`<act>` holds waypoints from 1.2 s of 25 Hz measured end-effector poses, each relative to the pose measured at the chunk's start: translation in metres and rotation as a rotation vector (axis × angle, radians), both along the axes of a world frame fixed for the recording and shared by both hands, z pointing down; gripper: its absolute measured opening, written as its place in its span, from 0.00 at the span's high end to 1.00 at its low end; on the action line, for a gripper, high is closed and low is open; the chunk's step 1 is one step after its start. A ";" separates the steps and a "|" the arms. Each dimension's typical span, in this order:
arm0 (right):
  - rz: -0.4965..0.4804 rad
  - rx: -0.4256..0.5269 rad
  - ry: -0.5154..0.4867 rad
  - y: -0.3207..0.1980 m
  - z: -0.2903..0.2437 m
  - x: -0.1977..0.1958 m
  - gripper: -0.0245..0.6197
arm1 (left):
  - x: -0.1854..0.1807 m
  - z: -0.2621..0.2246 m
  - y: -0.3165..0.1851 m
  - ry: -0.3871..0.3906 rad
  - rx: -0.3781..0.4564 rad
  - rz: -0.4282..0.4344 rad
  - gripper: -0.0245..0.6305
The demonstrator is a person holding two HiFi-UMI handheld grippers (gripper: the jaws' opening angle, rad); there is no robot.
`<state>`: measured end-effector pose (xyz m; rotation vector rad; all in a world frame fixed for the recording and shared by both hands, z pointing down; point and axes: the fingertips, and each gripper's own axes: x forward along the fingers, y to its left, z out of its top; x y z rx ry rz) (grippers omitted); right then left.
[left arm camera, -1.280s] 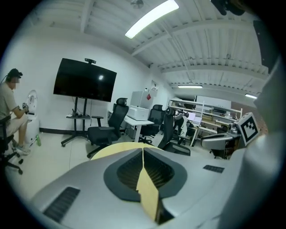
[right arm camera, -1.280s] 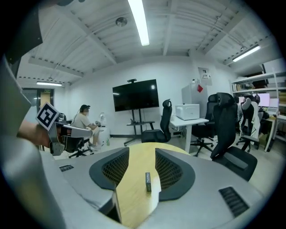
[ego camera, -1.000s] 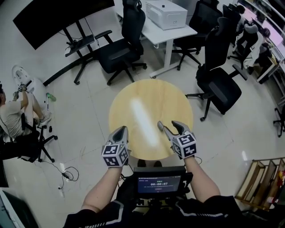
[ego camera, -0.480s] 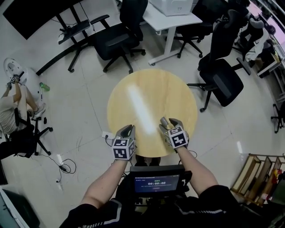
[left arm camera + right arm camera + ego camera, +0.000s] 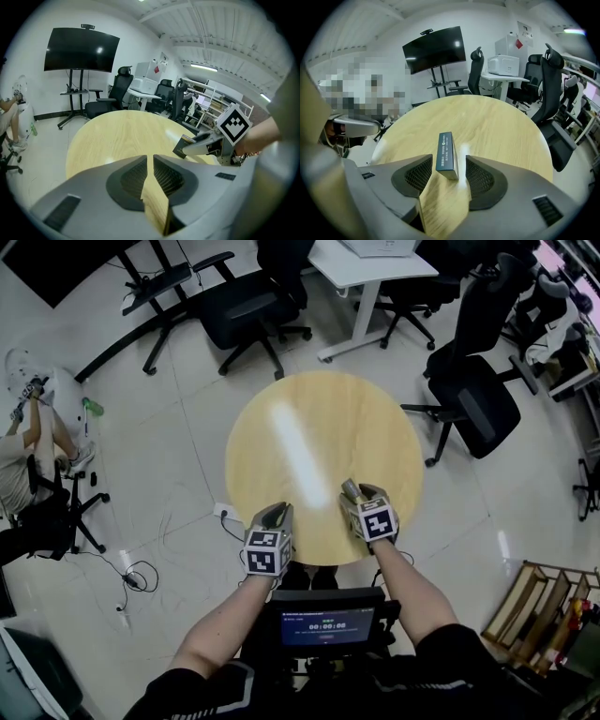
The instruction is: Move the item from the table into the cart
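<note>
Round table, right tool now lower, jaws just closing, box between

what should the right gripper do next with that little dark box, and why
Probably finish closing the right gripper on the dark box, then lift. The box stands narrow side up right between the jaws. They have just been closing, but a gap shows on each side of the box, so nothing grips it yet. The left gripper is shut and empty.
</note>
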<state>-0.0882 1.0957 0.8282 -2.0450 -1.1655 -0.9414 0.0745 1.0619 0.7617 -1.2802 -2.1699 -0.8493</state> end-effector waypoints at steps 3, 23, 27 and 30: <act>-0.013 -0.022 0.001 0.002 -0.001 0.005 0.65 | 0.001 0.007 -0.004 -0.010 0.014 -0.011 0.88; 0.148 -0.308 0.167 -0.015 -0.170 0.003 0.84 | -0.011 -0.138 0.004 -0.092 -0.256 0.085 0.96; 0.190 -0.418 0.203 -0.035 -0.241 -0.008 0.84 | -0.013 -0.193 0.000 -0.134 -0.346 0.138 0.96; 0.225 -0.491 0.224 -0.054 -0.288 -0.019 0.84 | -0.007 -0.224 0.002 -0.125 -0.417 0.160 0.96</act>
